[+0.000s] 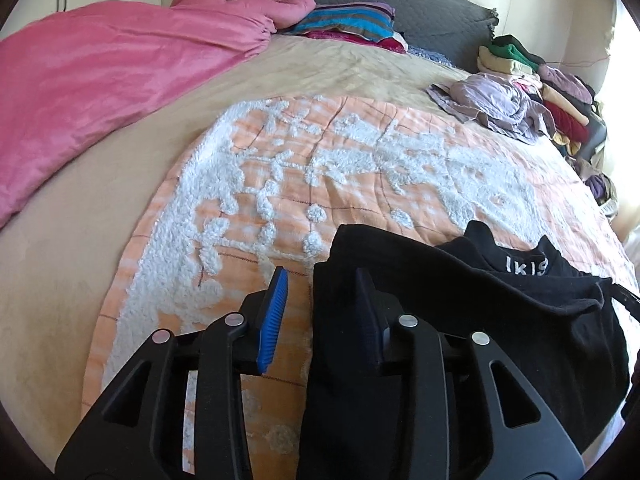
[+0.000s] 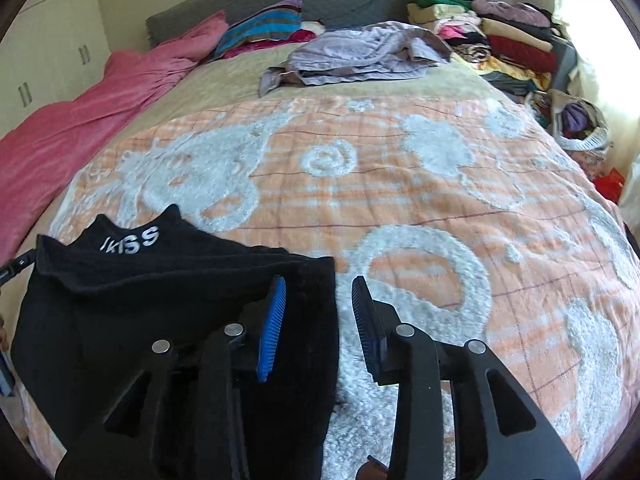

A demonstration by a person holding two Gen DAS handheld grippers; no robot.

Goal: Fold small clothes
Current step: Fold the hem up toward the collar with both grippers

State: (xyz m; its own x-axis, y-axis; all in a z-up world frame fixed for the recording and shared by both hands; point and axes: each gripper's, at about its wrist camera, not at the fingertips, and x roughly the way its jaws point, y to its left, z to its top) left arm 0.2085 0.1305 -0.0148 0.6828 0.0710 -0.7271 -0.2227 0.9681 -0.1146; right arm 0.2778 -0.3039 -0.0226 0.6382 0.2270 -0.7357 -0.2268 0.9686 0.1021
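From the left wrist view, my left gripper (image 1: pixel 320 292) stands with jaws apart, nothing pinched; the black garment (image 1: pixel 460 300) lies on the orange-and-white blanket (image 1: pixel 360 152) with its left edge between my fingers. I'd set that edge down flat before backing off.

From the right wrist view, my right gripper (image 2: pixel 319 300) is likewise apart and holds nothing, its left finger over the garment's right edge. I'd smooth the fold next, keeping the white lettering (image 2: pixel 130 240) square.

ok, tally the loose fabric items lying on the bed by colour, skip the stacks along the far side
Black: 1, the black garment with white lettering, between the two grippers
Pink: 1, the pink duvet bunched along one edge
Lilac: 1, the crumpled lilac garment near the headboard
Orange and white: 1, the orange blanket spread flat underneath
Striped blue, purple and brown: 1, the striped pillow
Total: 5
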